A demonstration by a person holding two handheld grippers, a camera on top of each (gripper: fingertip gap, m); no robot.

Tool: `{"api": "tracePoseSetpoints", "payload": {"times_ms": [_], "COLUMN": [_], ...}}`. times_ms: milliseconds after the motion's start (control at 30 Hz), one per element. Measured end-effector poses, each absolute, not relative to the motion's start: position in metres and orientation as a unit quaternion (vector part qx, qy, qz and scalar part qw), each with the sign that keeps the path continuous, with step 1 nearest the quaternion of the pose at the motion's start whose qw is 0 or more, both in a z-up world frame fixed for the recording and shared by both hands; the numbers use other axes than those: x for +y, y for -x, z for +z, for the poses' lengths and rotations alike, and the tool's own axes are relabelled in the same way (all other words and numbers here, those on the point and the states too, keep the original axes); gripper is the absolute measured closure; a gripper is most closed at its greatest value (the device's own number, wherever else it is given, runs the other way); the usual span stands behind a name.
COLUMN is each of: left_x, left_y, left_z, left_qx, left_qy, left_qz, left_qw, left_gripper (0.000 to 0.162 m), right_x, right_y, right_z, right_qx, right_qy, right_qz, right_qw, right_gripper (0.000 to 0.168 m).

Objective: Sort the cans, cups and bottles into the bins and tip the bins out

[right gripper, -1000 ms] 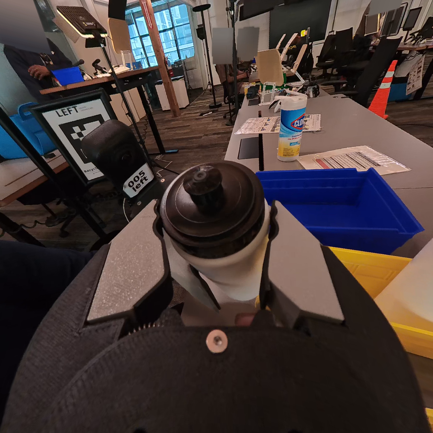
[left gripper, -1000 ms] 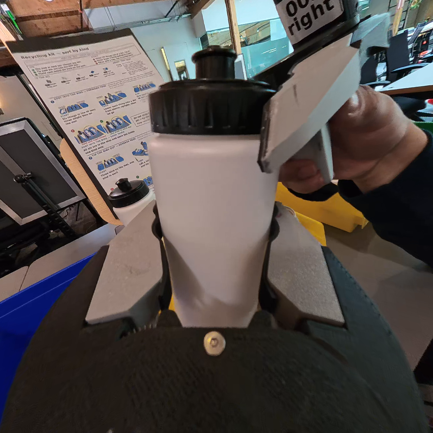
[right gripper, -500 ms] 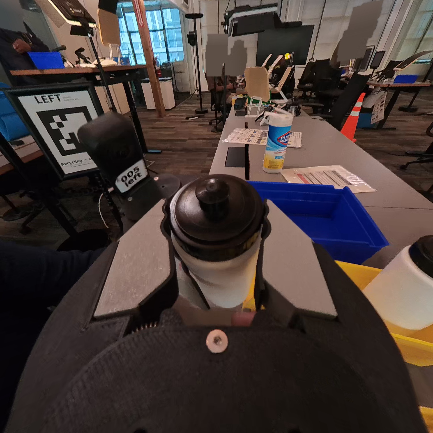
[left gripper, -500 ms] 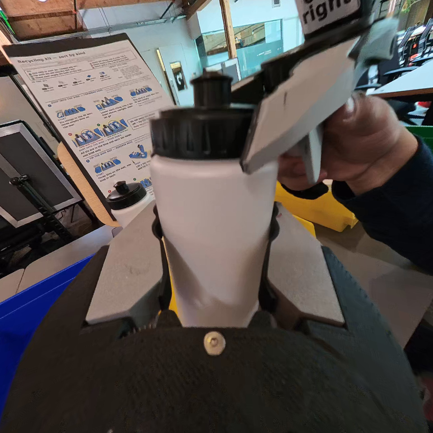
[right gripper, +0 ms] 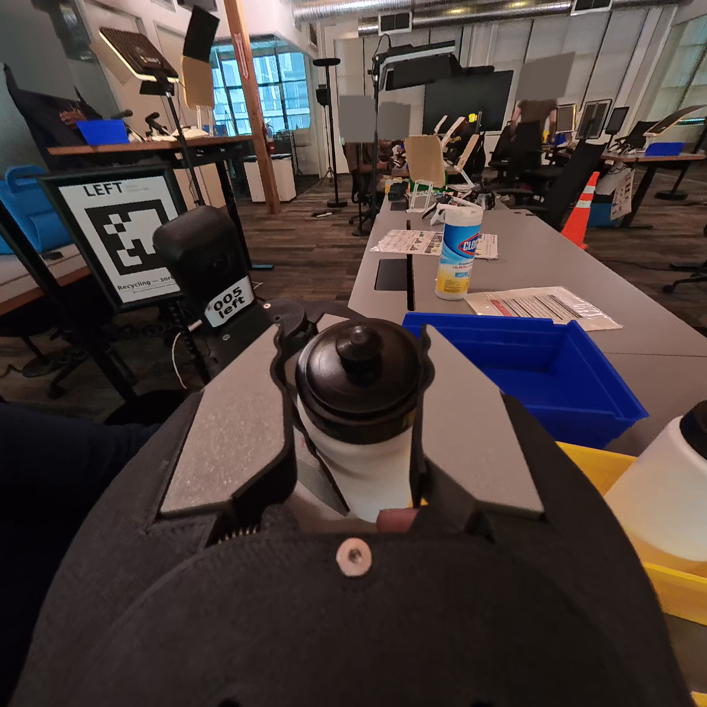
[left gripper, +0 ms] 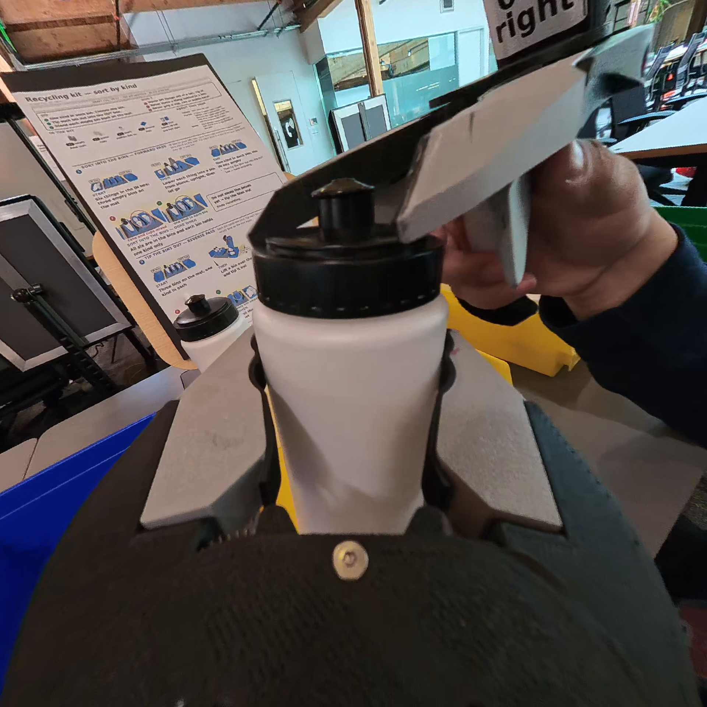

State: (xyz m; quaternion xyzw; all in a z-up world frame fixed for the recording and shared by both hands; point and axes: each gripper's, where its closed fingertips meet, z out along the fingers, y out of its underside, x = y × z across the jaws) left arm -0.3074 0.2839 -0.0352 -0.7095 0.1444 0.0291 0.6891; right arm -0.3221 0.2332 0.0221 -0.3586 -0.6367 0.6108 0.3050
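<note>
My left gripper [left gripper: 350, 355] is shut on the body of a white bottle [left gripper: 352, 401] with a black cap, holding it upright over the yellow bin [left gripper: 509, 344]. In the right wrist view my right gripper [right gripper: 354, 344] is open, with its jaws either side of the black cap [right gripper: 359, 378]. In the left wrist view its grey finger [left gripper: 497, 153] sits just above the cap rim. A second white bottle [left gripper: 210, 329] stands in the yellow bin [right gripper: 597, 466] and also shows in the right wrist view [right gripper: 669, 489]. An empty blue bin [right gripper: 535, 367] stands beyond it.
An instruction board [left gripper: 153, 172] stands behind the bins. A wipes canister [right gripper: 457, 256] and sheets of paper [right gripper: 535, 306] lie farther along the grey table [right gripper: 631, 344]. A marker sign [right gripper: 114, 229] stands left. A green bin [left gripper: 688, 225] shows at far right.
My right gripper has slid up off the bottle's shoulder and cap and now sits above the cap rim. My left gripper keeps hold of the bottle's body.
</note>
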Motion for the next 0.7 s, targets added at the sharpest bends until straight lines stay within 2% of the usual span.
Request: {"api": "tracePoseSetpoints", "payload": {"times_ms": [100, 200, 367, 500, 700], "left_x": [0.284, 0.283, 0.285, 0.287, 0.288], "left_y": [0.307, 0.309, 0.31, 0.309, 0.31], "left_z": [-0.034, -0.033, -0.038, -0.041, -0.044], "left_qx": [0.14, 0.136, 0.133, 0.138, 0.137], "left_qy": [0.709, 0.708, 0.714, 0.717, 0.72], "left_qz": [0.027, 0.024, 0.021, 0.02, 0.014], "left_qw": [0.69, 0.692, 0.687, 0.683, 0.68], "left_gripper": [0.071, 0.071, 0.07, 0.072, 0.072], "right_x": [0.239, 0.239, 0.24, 0.241, 0.243], "right_y": [0.326, 0.327, 0.33, 0.331, 0.333], "right_z": [0.018, 0.015, 0.011, 0.01, 0.007], "right_qx": [-0.642, -0.646, -0.65, -0.652, -0.653], "right_qy": [0.368, 0.371, 0.375, 0.376, 0.385], "right_qz": [0.59, 0.582, 0.57, 0.562, 0.553], "right_qw": [0.324, 0.327, 0.334, 0.343, 0.345], "right_gripper": [0.106, 0.101, 0.102, 0.113, 0.114]}}
